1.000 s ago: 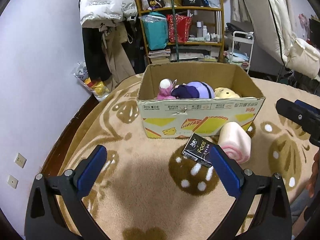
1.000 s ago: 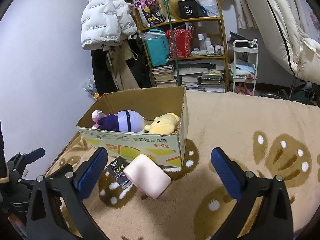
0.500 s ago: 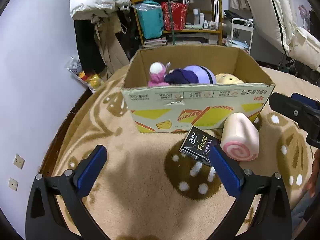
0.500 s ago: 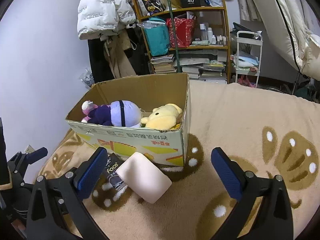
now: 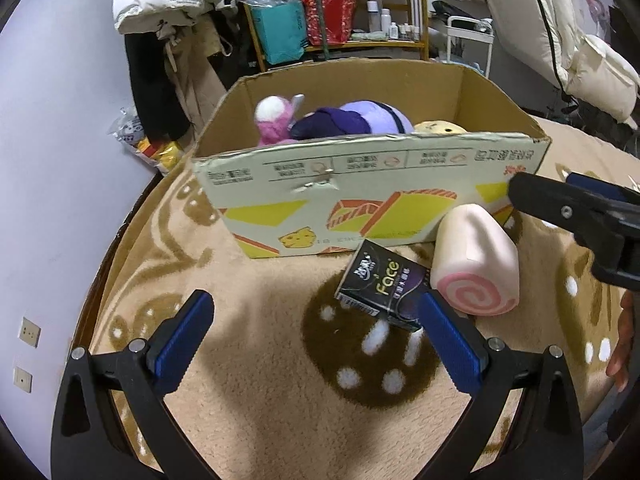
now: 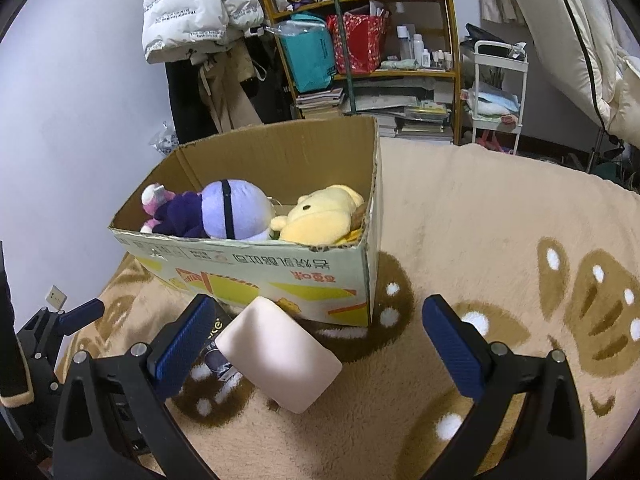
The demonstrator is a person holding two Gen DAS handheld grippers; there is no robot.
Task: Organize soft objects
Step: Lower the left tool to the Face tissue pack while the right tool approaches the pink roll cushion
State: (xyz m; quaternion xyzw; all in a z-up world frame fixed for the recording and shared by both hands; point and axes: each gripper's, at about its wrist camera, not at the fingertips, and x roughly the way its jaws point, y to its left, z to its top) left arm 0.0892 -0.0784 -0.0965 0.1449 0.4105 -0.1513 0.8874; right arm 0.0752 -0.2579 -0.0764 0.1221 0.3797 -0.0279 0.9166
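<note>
Cream carpet (image 5: 260,380) with brown patterns covers the floor, a purple wall at the far left and a crowded shelf (image 6: 372,32) behind; a cardboard box (image 5: 360,200) stands on it with a pink plush (image 5: 274,122), a purple plush (image 5: 360,120) and a yellow bear plush (image 6: 320,216) already inside. Left of centre, the left gripper (image 5: 316,340) hangs spread wide and empty over the carpet; just ahead of its right finger lies a dark tissue pack (image 5: 382,284) printed "Face", flat on the floor and close against the box front; beside it, apparently touching, rests the pink swirl-roll cushion (image 5: 476,264), on its side, one end leaning toward the box wall. Further right, the right gripper (image 6: 316,340) is likewise parted and holding nothing, the cushion lying between its fingers but nearer the left one. I judge the cushion light, squashy and springy, with a smooth skin that may slide; a pinch across its middle, on the curved flanks, should sink in and hold, whereas the flat spiral ends would bulge away. The tissue pack looks light and crinkly-wrapped, likely slick; take it across its short width.
</note>
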